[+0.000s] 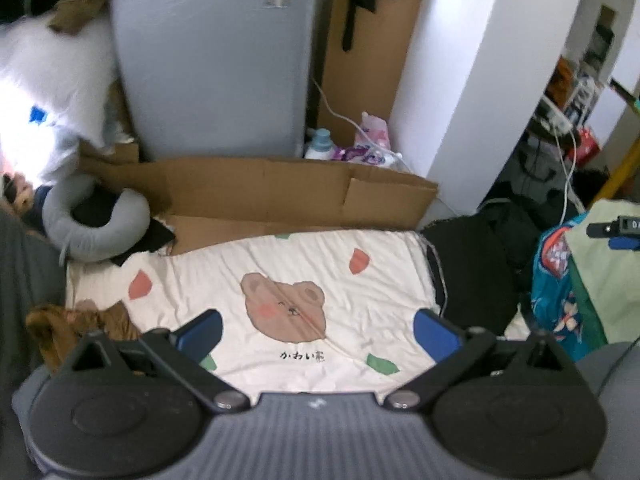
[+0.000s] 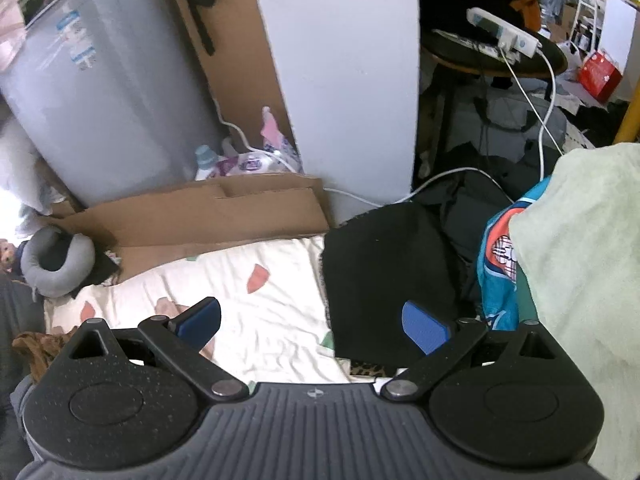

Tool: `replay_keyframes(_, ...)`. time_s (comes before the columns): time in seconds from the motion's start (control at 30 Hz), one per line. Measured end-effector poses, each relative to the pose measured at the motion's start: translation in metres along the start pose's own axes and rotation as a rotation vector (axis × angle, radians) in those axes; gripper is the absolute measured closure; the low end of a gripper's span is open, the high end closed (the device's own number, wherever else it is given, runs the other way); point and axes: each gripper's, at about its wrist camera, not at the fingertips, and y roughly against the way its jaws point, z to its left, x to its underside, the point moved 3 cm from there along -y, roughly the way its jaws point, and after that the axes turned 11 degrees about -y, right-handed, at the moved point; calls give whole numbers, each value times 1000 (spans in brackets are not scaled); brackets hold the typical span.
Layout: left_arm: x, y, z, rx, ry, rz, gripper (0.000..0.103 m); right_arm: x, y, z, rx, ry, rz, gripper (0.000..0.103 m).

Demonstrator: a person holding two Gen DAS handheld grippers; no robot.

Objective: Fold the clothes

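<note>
Hovering with jaws spread wide and empty, the left gripper faces the bear-print bedsheet; a brown garment lies crumpled just left of its jaws. The right gripper, equally wide and empty, has a black garment ahead of its right jaw, with a pale green cloth further right. No fold seems begun; picking a garment likely comes next. Bare sheet between both jaws offers spreading room.
</note>
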Motion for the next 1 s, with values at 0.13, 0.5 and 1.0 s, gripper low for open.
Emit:
replay_keyframes(0.13, 23, 11, -6, -23, 23, -27, 0, 11, 13, 18, -19, 22, -7, 3)
replay_keyframes(0.5, 49, 29, -23, -85, 108, -119, 0, 49, 10, 63, -101, 99, 23, 3)
replay_keyframes(1.0, 80, 2, -39, -154, 215, -93, 0, 103, -19, 93, -135, 166, 135, 3)
